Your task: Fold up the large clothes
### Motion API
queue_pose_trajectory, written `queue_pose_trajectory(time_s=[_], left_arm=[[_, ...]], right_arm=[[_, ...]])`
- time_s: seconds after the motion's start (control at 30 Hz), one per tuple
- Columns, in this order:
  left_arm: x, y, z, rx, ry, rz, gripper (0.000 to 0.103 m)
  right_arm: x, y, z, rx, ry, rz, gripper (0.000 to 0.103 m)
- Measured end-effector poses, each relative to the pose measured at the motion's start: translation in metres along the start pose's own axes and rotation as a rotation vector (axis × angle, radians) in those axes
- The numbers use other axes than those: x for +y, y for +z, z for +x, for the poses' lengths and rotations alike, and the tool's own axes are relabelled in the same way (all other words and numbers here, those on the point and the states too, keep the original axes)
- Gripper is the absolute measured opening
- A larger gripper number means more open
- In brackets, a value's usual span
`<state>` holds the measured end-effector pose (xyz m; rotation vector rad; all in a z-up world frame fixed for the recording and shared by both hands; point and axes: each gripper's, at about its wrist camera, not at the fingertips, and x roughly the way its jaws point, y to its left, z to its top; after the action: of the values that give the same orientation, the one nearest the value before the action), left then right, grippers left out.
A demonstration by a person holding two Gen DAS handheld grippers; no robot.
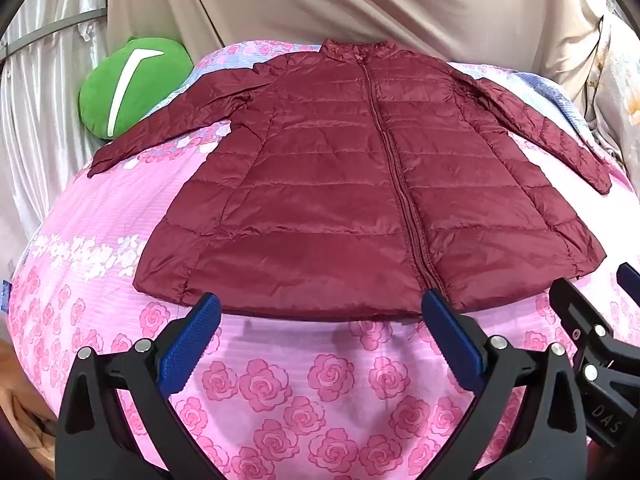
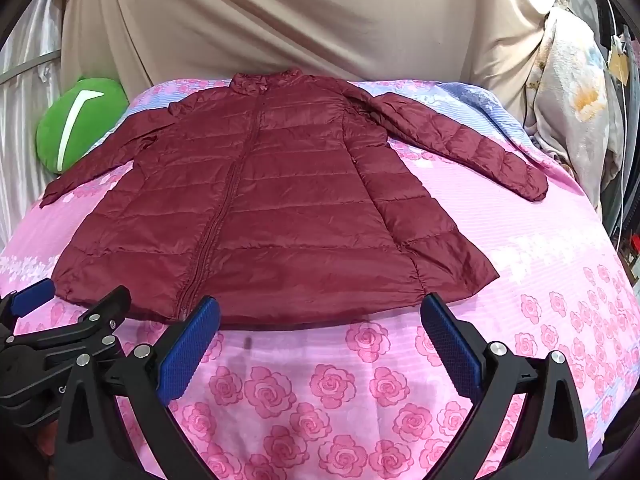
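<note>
Bright, even light; fisheye-warped edges.

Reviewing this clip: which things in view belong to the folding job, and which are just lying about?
Belongs to the job:
- maroon puffer jacket, spread flat, zipped, sleeves out
- left tongs, open, near the hem
- right tongs, open, near the hem

Just lying about:
- green cushion, beside one sleeve
- rose-print bedspread, the work surface
- beige cloth backdrop

green cushion, pink rose bedspread, beige curtain

Glossy quilted nylon-look jacket, matt printed cotton-look bedspread, plush green cushion
</note>
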<state>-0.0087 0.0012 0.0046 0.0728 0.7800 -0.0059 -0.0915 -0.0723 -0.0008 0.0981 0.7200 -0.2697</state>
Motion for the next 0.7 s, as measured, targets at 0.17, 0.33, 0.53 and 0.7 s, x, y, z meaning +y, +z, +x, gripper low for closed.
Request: queue_pose_trajectory(time_s=[0.17, 0.33, 0.53, 0.7], left_arm=[[0.0017, -0.0009, 0.0005, 0.003, -0.001, -0.001, 0.098], [0.0022, -0.0016, 0.0003, 0.004, 0.000, -0.001, 0.098], [0.0059, -0.0017, 0.0038, 0.003, 0.003, -0.003, 0.098], [0.0074, 0.0005, 0.0060, 0.005, 0.004, -0.005, 0.098]], right_arm=[[0.0013, -0.0001, 0.0001, -0.001, 0.002, -0.001, 0.098], [0.0021, -0.0008, 0.0009, -0.002, 0.003, -0.001, 0.098], [0.0047, 0.0005, 0.0010, -0.006, 0.002, -0.005, 0.098], [0.0047, 0.0001, 0.0011, -0.006, 0.002, -0.005, 0.098]])
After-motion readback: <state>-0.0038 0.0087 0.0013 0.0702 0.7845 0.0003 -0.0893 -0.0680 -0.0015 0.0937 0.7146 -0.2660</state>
